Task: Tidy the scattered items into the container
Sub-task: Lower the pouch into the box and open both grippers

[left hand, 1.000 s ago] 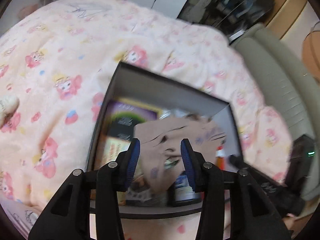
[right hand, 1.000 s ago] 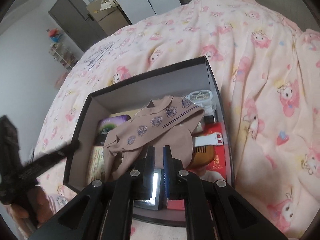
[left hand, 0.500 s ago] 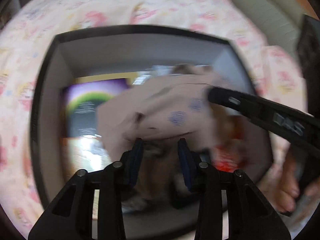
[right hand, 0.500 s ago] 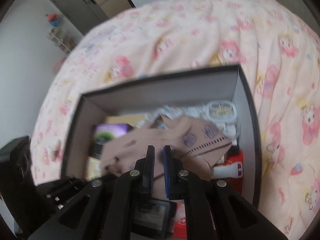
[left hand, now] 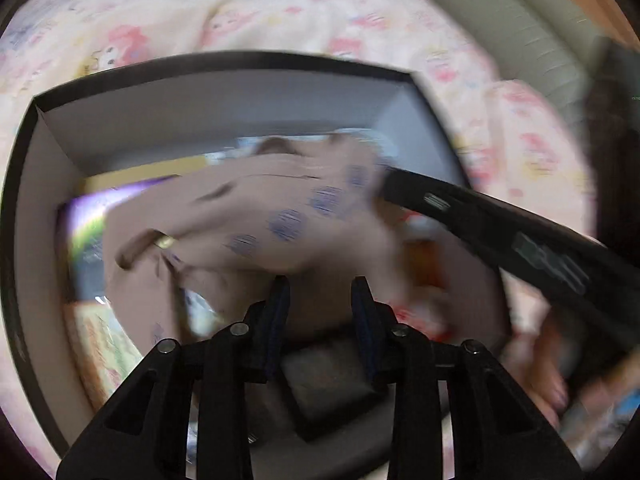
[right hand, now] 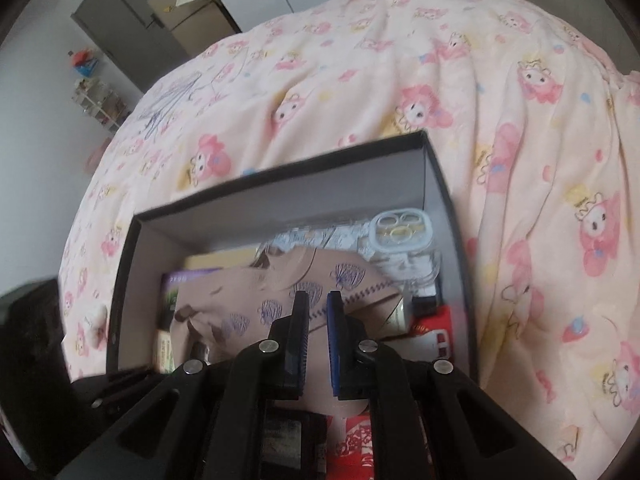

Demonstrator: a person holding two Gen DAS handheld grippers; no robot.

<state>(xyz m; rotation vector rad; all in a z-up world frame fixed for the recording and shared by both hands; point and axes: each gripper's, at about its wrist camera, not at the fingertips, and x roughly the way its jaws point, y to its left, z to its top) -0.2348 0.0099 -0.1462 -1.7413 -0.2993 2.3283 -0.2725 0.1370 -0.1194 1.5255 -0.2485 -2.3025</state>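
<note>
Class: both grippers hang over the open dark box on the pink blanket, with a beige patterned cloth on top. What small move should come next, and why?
Probably lower the left gripper a little further onto the beige cloth with blue shell prints. Its jaws are closing but only reach the cloth's edge, and the cloth lies bunched high over the other items in the dark cardboard box.

Both tongs, left [left hand: 319, 300] and right [right hand: 318, 322], are matte black plastic, with triangular cut-outs in the arms, round silver screws [right hand: 269, 346] at the joints and dark blue ribbed pads [right hand: 334, 344] lining the fingers.
</note>
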